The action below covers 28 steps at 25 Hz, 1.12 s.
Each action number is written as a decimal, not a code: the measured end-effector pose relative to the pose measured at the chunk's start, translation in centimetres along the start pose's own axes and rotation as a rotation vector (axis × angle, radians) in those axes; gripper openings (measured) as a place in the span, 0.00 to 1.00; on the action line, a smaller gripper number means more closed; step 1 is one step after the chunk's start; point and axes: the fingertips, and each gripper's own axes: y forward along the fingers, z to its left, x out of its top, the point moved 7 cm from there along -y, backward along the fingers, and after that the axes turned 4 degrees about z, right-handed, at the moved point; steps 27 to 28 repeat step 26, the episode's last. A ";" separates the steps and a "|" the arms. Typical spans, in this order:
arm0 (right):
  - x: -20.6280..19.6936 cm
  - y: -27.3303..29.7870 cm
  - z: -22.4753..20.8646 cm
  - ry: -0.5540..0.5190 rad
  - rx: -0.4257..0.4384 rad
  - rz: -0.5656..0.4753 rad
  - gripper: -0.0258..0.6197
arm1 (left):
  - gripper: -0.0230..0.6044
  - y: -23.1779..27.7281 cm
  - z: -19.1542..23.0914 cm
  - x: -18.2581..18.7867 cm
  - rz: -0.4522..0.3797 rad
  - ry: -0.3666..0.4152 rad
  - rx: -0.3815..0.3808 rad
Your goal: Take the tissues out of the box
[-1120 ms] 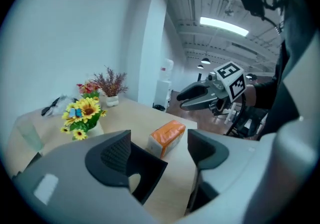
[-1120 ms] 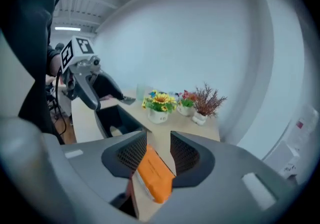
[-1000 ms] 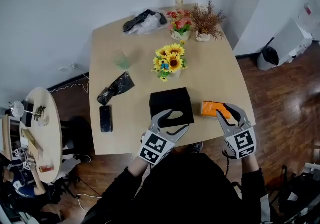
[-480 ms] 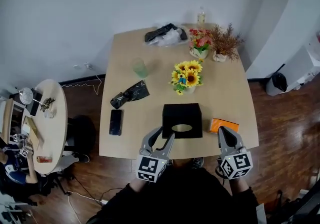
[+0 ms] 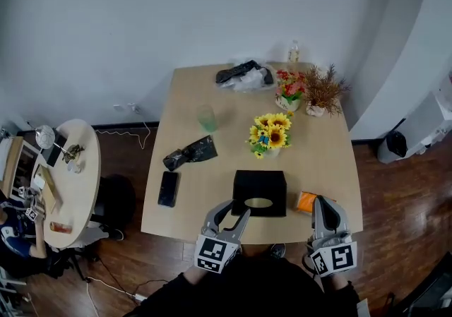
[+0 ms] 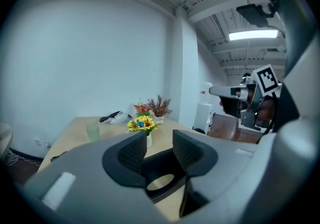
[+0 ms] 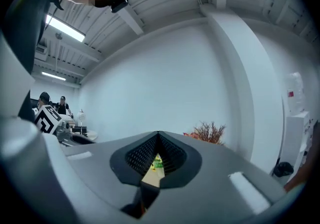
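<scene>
The black tissue box (image 5: 260,193) sits on the bench (image 5: 191,217) close to the front edge, about midway along it, with its oval top opening facing up. An orange pack (image 5: 305,201) lies just right of the box, near the front right corner.

The left gripper (image 5: 236,207) is held at the front edge and points forward and slightly down at the near side of the box. Its fingers (image 6: 131,154) have just been closing and now stand a narrow gap apart, with nothing between them. In the left gripper view the box (image 6: 165,160) shows through that gap, beyond the fingers.

The right gripper (image 5: 321,201) is held about level at the front right corner, its tip just beside the orange pack in the head view. Its fingers (image 7: 142,155) have just closed and meet tip to tip, holding nothing.

Farther back on the bench stand sunflowers (image 5: 270,133) in a vase, and a phone (image 5: 168,188) lies near the left edge.
</scene>
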 end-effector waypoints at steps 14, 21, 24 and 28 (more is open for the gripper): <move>1.9 -0.5 0.1 -0.065 -0.032 -0.080 0.04 | 0.27 0.4 0.0 -0.3 0.030 0.017 0.000; 1.6 -0.6 0.2 -0.061 -0.025 -0.077 0.04 | 0.27 0.3 -0.1 -0.5 0.034 0.021 0.007; 1.6 -0.6 0.2 -0.056 -0.020 -0.074 0.04 | 0.27 0.2 -0.1 -0.5 0.034 0.022 0.007; 1.5 -0.6 0.2 -0.055 -0.017 -0.072 0.04 | 0.27 0.2 -0.2 -0.5 0.035 0.024 0.008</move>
